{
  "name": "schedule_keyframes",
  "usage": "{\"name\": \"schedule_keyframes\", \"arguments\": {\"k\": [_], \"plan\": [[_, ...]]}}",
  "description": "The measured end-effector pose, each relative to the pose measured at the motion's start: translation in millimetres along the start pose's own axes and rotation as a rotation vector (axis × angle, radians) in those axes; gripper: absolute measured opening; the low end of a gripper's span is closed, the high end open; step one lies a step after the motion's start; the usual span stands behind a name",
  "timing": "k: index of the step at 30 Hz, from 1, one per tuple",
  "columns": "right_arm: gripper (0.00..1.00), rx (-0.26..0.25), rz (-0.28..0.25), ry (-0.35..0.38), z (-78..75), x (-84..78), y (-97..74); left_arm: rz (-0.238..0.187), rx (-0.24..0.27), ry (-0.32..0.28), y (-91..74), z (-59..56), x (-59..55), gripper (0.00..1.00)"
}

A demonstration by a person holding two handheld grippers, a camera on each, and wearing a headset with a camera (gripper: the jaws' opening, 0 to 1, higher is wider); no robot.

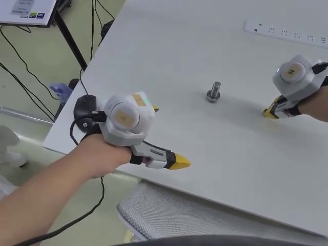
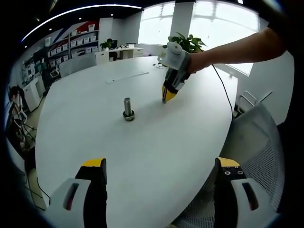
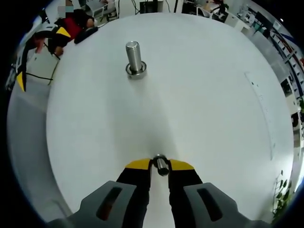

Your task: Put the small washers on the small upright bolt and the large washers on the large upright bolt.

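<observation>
- Right gripper view: the right hand-held gripper (image 3: 160, 169) has its jaws drawn almost together on a small metal piece (image 3: 161, 163). The piece is round-topped and sits right at the yellow tips, low over the desk (image 3: 204, 104). I cannot tell whether it is a washer or the small bolt itself.
- An upright bolt (image 3: 135, 58) stands alone near the middle of the desk, well ahead of those jaws. It has a wider ring at its foot, but whether that is the bolt head or washers already on is too small to tell. From its build I take it for the large bolt.
- The left hand-held gripper (image 2: 161, 164) has its jaws wide apart with nothing between them. It hangs by the near edge of the desk, well apart from the bolt.
- Step in hand, as I judge it: the right side is handling one small part at the desk surface, either picking it up or seating it. I can make out no loose washers.
- If the part is a washer, the next move calls for lifting it level and carrying it to the matching bolt. Its hole must be centred over the tip before the jaws let go, since a thin ring could tilt or slip.
- Writing: a sheet (image 1: 25, 10) at the top left of the head view carries print too small to read. The power strip (image 1: 287, 33) shows no legible label.
</observation>
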State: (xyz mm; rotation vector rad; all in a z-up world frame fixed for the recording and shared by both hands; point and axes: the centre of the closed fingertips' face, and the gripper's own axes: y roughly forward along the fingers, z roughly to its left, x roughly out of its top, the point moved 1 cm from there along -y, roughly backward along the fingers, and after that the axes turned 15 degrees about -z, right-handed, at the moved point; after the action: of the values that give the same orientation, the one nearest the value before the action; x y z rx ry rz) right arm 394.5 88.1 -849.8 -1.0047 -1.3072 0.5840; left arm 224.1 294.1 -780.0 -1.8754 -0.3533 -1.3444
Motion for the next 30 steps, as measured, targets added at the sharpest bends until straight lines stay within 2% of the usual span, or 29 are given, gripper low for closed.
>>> {"name": "schedule_keyframes", "arguments": {"k": [2, 5, 17, 28, 30], "plan": [[0.17, -0.004, 0.004, 0.002, -1.3, -1.2, -1.0, 0.003, 0.001, 0.001, -1.4, 0.2, -1.9, 0.94], [0.19, -0.002, -0.023, 0.032, -1.5, 1.7, -2.8, 0.003, 0.003, 0.000, -3.6, -0.5, -2.9, 0.94], [0.21, -0.034, -0.052, 0.010, -4.2, 10.5, -18.0, -0.006, 0.001, 0.010, -5.2, -3.1, 1.0, 0.93], [0.24, -0.070, -0.159, 0.027, -2.9, 28.9, -51.7, -0.021, 0.000, 0.037, -2.4, -8.4, 10.1, 0.93], [0.26, -0.085, -0.207, 0.030, -2.4, 35.1, -62.0, -0.024, 0.001, 0.046, -2.3, -8.9, 12.4, 0.92]]}}
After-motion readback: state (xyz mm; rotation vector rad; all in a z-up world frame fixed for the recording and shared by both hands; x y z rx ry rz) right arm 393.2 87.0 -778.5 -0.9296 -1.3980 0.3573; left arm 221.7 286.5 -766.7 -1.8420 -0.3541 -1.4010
